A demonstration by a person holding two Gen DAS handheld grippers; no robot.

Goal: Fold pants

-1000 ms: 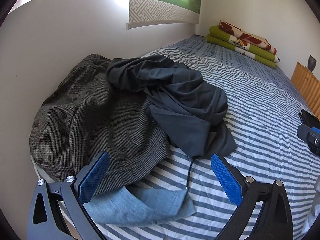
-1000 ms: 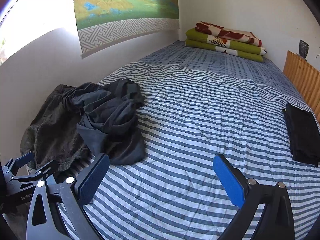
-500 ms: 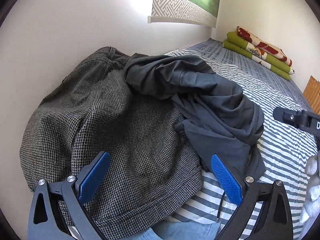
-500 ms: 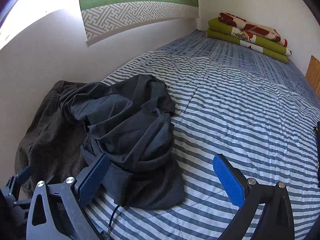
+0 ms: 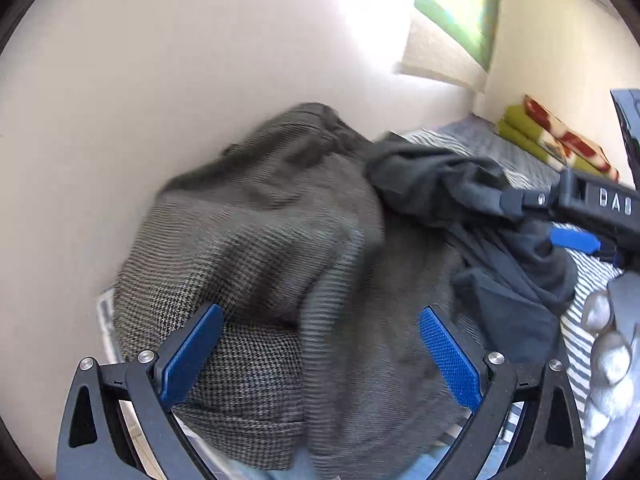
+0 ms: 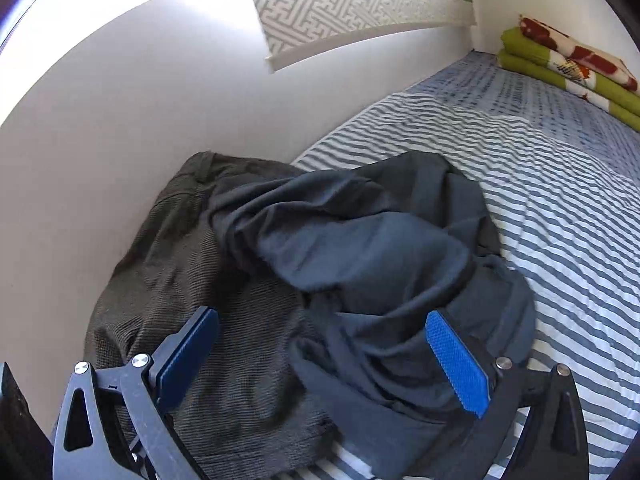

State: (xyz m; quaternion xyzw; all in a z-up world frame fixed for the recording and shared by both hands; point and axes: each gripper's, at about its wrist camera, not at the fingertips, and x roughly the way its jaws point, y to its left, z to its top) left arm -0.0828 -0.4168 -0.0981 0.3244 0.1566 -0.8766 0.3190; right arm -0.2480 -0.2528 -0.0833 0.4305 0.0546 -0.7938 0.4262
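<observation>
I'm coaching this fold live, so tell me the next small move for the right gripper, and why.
Probably lower the open right gripper onto the dark grey pants and shut on a top fold. They lie crumpled over the houndstooth garment, so they come off first, and the jaws already straddle them without gripping. The left gripper is open over the houndstooth.

Left gripper (image 5: 320,354) jaws spread wide, blue pads (image 5: 450,356) over the checked pants (image 5: 256,264). Checked pants heaped against the wall (image 5: 160,80), crumpled, view partly blurred. Dark pants (image 5: 452,188) lie bunched on the checked pants' right side, overlapping them. Right gripper (image 5: 576,216) reaches in over the dark pants; contact unclear. Striped sheet (image 5: 580,320) shows right of the dark pants.
</observation>
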